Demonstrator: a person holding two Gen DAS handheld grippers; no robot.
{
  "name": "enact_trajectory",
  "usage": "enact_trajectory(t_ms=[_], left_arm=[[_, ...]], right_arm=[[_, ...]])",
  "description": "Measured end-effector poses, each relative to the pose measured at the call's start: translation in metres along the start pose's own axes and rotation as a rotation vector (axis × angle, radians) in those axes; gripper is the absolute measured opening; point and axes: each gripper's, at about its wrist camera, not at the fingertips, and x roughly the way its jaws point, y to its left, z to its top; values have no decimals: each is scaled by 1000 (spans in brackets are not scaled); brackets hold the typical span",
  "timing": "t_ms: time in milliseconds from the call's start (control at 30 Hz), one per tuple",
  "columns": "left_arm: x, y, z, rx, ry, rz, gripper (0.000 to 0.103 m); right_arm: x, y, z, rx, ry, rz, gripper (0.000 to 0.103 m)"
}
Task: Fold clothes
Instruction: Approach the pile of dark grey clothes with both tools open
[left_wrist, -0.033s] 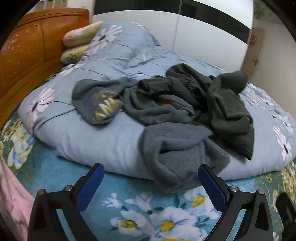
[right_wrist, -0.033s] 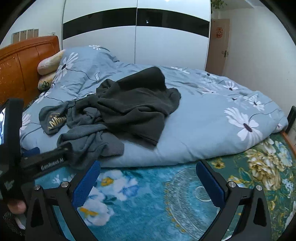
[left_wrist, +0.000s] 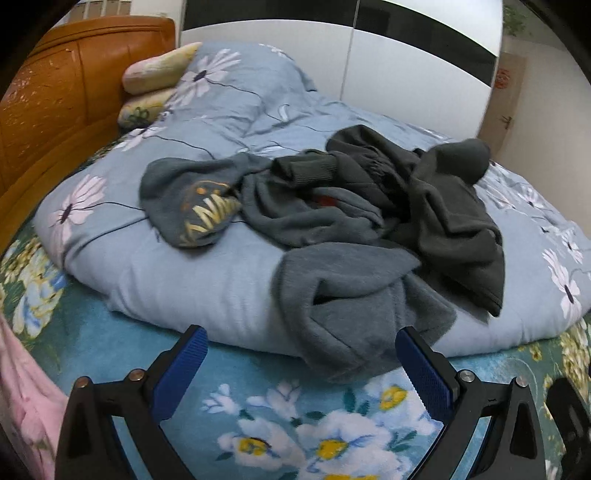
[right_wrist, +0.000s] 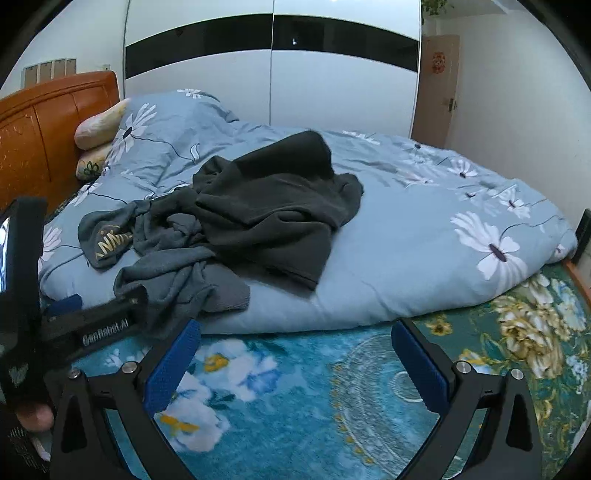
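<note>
A crumpled pile of clothes lies on the light blue duvet (left_wrist: 177, 280). A grey sweatshirt (left_wrist: 351, 295) with a yellow print (left_wrist: 208, 218) spreads left, and one part hangs over the duvet's near edge. A darker charcoal garment (left_wrist: 454, 221) lies across its right side; in the right wrist view this charcoal garment (right_wrist: 277, 210) covers the grey sweatshirt (right_wrist: 173, 266). My left gripper (left_wrist: 301, 334) is open, just short of the hanging grey part, holding nothing. My right gripper (right_wrist: 297, 326) is open over the teal floral sheet (right_wrist: 295, 387), empty. The left gripper's body (right_wrist: 92, 328) shows at that view's left.
A wooden headboard (left_wrist: 55, 92) and two pillows (left_wrist: 159, 70) stand at the far left. A white wardrobe (right_wrist: 295, 85) and a door (right_wrist: 436, 85) are behind the bed. Pink cloth (left_wrist: 22, 387) hangs at the near left. A thumb (right_wrist: 33, 417) shows bottom left.
</note>
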Motion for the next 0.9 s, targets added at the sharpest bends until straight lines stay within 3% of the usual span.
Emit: enact_trajectory(t_ms=[233, 567, 900], left_arm=[[13, -41, 1, -10, -58, 32, 103], [22, -54, -1, -69, -100, -70, 103], [-5, -6, 8, -69, -68, -119, 103]], right_arm=[[13, 13, 12, -14, 69, 11, 103], [18, 18, 15, -20, 70, 10, 103], [24, 21, 22, -10, 82, 23, 103]])
